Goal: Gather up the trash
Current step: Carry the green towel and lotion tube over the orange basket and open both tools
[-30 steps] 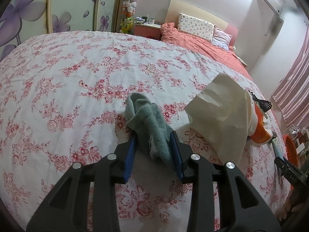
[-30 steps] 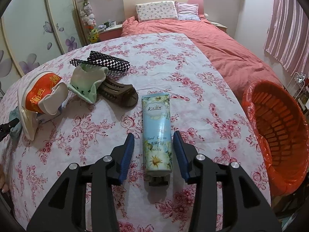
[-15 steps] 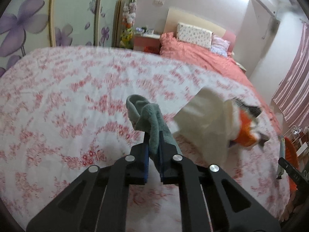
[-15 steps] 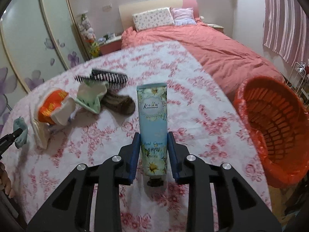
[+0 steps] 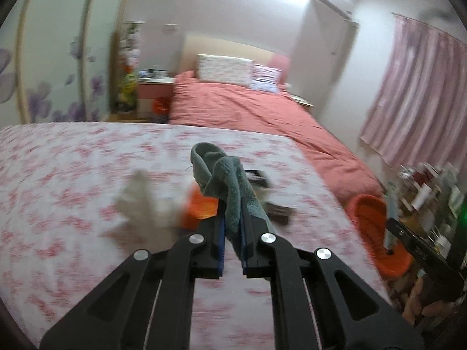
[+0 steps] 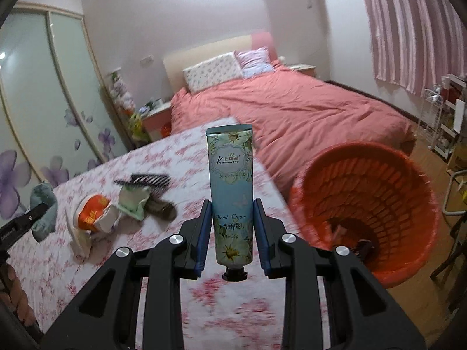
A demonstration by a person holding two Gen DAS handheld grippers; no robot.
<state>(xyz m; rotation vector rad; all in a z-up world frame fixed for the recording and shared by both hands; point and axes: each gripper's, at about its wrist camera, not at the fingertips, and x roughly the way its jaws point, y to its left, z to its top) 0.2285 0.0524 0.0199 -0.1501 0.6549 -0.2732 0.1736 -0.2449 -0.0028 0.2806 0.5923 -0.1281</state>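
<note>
In the left wrist view my left gripper (image 5: pixel 232 213) is shut on a grey-green cloth (image 5: pixel 221 172), held up off the floral table cover (image 5: pixel 73 175). My right gripper (image 6: pixel 231 204) is shut on a pale blue hand cream tube (image 6: pixel 229 169), cap toward me, lifted above the table. The orange mesh basket (image 6: pixel 350 192) stands on the floor just right of the tube, with a few scraps in its bottom. In the right wrist view the green cloth (image 6: pixel 43 204) hangs at the far left. The basket (image 5: pixel 370 213) also shows at the left wrist view's right edge.
On the table lie an orange and white wrapper (image 6: pixel 93 213), a pale green pouch (image 6: pixel 131 201), a black comb (image 6: pixel 146 179) and a brown item (image 6: pixel 162 208). A bed with a red quilt (image 6: pixel 306 110) stands behind. A shelf rack (image 6: pixel 446 110) is at the far right.
Both grippers closed, the left on the cloth and the right on the tube, then lifted them off the table. Both views swung right, so the basket looms larger.
</note>
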